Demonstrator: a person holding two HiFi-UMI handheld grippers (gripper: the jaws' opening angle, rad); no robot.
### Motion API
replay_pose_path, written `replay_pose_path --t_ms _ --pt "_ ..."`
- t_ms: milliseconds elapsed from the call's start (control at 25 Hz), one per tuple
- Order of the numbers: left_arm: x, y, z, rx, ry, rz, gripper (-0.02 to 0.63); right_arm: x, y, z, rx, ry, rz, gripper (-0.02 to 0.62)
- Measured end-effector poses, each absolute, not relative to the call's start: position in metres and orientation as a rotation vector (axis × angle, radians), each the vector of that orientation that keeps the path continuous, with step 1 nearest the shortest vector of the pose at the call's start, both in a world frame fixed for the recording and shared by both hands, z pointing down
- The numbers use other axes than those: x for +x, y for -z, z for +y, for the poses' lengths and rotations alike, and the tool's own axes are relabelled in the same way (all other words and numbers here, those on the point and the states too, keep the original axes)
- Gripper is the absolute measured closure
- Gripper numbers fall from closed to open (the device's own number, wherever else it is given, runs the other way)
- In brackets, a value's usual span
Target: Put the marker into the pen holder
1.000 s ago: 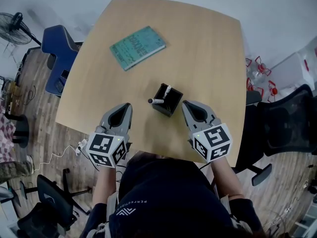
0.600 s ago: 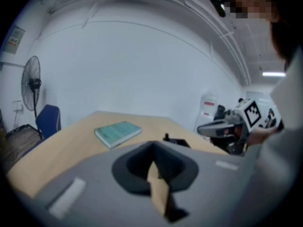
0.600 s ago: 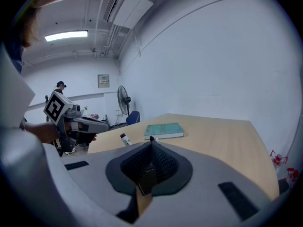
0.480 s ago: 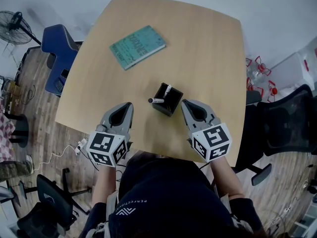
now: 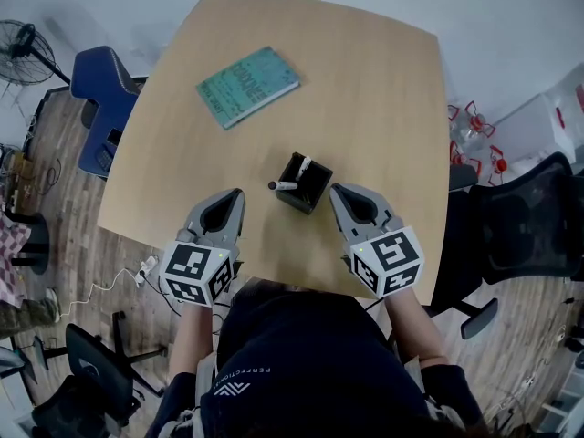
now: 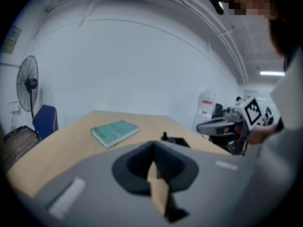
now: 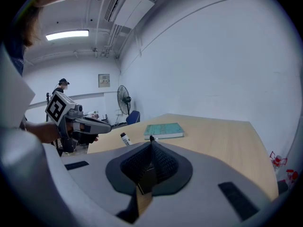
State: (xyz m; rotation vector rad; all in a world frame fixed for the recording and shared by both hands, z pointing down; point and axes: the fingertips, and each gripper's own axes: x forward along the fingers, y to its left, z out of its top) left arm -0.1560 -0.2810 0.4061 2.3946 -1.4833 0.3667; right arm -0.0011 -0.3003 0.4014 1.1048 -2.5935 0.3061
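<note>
I'm worrying that a forward nudge from the left gripper [image 5: 236, 192] or right gripper [image 5: 334, 190] — both hovering low at 7 and 5 o'clock, jaws pressed together on nothing — could tip the pen holder [image 5: 311, 195] just ahead, spilling the marker [image 5: 285, 186] leaning over its 9 o'clock rim.

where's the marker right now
In the head view, the marker lies across the left edge of the black pen holder, between the left claw and the right claw, with the green book farther back.
</note>
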Motion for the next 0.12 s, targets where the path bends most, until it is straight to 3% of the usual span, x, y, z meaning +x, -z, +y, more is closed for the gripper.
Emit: replay_pose_path --t_ms 120 --pt "-0.1543 -0.4076 -0.2815 2.392 -0.368 -1.483 0.598 0.0010 -0.4031 -0.3002 1.105 -0.310 -2.592 0.595"
